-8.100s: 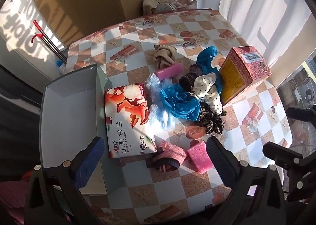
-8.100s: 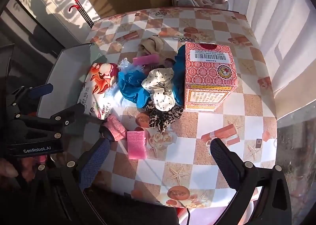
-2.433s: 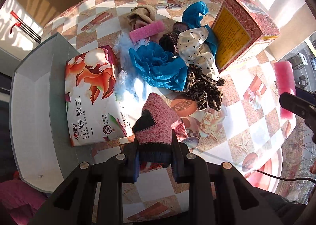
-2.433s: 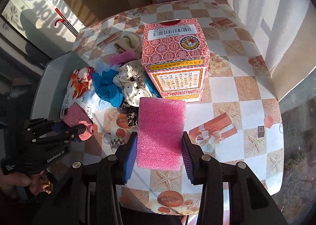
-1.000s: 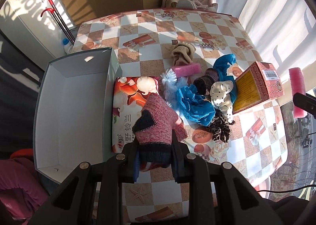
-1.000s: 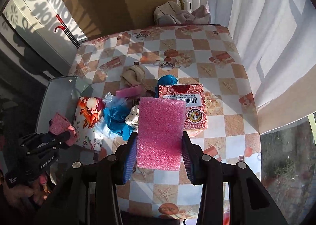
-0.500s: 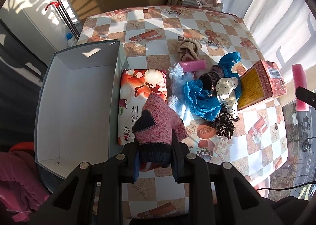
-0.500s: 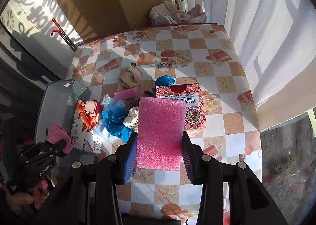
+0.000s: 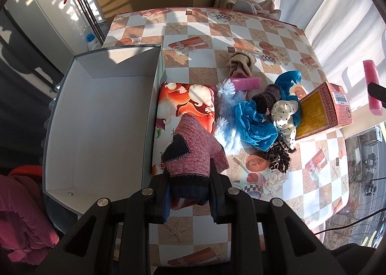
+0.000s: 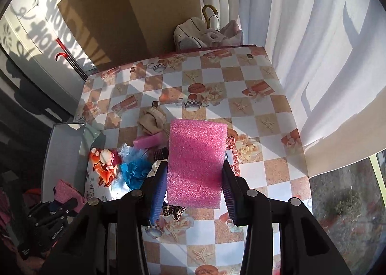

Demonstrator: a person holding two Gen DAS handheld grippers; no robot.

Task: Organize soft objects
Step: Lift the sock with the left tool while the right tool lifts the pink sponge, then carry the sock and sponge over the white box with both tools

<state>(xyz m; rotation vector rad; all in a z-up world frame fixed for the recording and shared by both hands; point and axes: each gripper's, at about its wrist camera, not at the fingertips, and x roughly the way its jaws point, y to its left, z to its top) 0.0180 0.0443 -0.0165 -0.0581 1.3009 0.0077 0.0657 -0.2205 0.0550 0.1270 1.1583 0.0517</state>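
My left gripper is shut on a pink knit sock with a dark cuff, held high over the table beside the white cardboard box, which has nothing in it. My right gripper is shut on a pink foam pad; that pad also shows at the right edge of the left wrist view. On the table lie a tissue pack, a blue mesh cloth, a white dotted scrunchie, a leopard scrunchie, a beige cloth and a second pink foam piece.
A red patterned carton stands at the table's right side. White curtains hang close on the right, a cardboard sheet leans behind the table, and clothes with a hook handle lie past the far edge. The checkered tablecloth is bare at the far end.
Both views have pulled back a little, so the table looks smaller. Both grips are unchanged.
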